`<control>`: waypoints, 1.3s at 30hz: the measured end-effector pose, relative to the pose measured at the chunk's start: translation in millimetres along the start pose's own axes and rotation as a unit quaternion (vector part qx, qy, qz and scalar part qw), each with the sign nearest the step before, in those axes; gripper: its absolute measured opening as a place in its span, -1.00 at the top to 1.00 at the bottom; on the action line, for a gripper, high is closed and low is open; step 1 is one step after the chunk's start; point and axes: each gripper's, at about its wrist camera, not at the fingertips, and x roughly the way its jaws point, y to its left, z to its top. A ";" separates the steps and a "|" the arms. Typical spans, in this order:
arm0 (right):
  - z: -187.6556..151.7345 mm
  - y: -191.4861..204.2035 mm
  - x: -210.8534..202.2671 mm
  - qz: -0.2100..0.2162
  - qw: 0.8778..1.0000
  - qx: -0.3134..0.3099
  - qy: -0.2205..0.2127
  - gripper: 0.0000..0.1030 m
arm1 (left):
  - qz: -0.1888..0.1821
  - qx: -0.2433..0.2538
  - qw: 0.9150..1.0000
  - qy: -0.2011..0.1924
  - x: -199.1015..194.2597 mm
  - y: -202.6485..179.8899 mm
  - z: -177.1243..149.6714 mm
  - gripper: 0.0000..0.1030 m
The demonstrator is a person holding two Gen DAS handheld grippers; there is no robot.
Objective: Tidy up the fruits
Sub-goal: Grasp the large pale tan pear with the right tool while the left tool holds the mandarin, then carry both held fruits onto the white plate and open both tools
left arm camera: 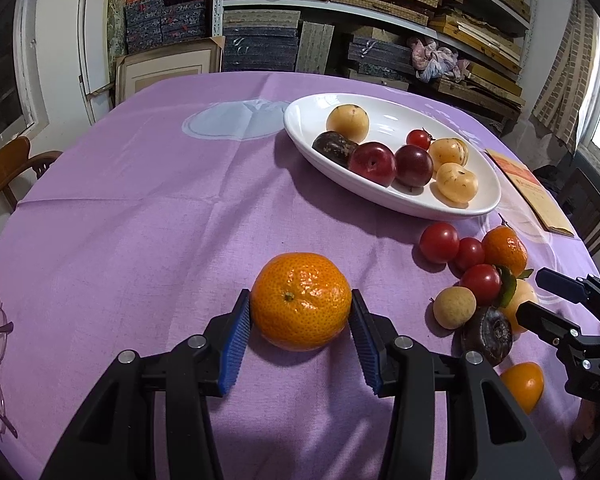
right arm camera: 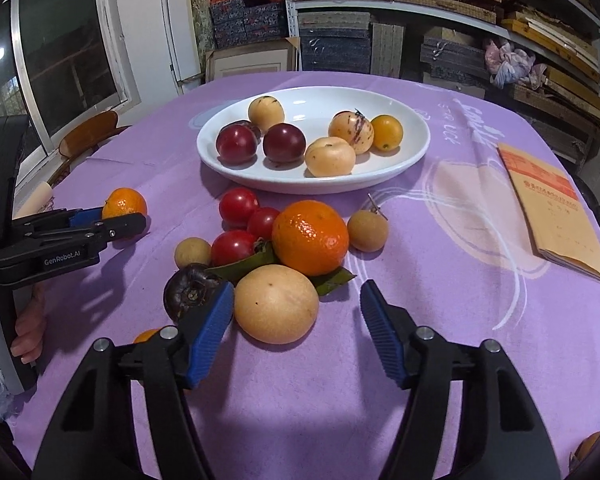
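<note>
Fruits, left wrist view: tangerine (left arm camera: 301,301) at lower centre, pinched between both blue pads of the left gripper (left arm camera: 301,332), shadow close beneath it on the purple tablecloth (left arm camera: 140,220). Gripped across its widest part, probably to stop it rolling out. White oval plate (left arm camera: 300,120) at upper right, already loaded with plums, pale yellow fruit and a cherry tomato. Loose cluster of tomatoes (left arm camera: 439,242), a small tan fruit and a dark one at right edge, with the right gripper (left arm camera: 536,296) reaching in there.

Right wrist view: pale round fruit (right arm camera: 276,303) at lower centre, lying on the cloth between the fingers of the right gripper (right arm camera: 296,320). Left pad (right arm camera: 212,328) just beside its skin, contact not clear; right pad well apart from it. Jaws parted, no grip yet. Straddled that way, presumably to take the nearest fruit of the pile first. Leafy tangerine (right arm camera: 310,236) and dark fruit (right arm camera: 190,290) crowded just behind and left. Plate in upper centre, bare space left along its near rim. Left gripper at left edge, closed on its tangerine.
</note>
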 end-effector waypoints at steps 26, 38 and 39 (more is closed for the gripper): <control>-1.1 -2.6 2.0 0.022 1.000 0.017 0.009 0.09 | -0.028 -0.008 1.000 0.004 3.9 -0.8 2.2 0.06; 11.4 -23.2 -26.9 0.026 0.998 0.050 -0.035 0.09 | -0.029 -0.002 0.999 -0.025 -9.7 -11.3 17.7 0.06; 17.5 -27.1 -28.8 0.023 0.998 0.051 -0.035 0.09 | -0.033 0.000 0.999 -0.023 -8.8 -14.6 23.5 0.06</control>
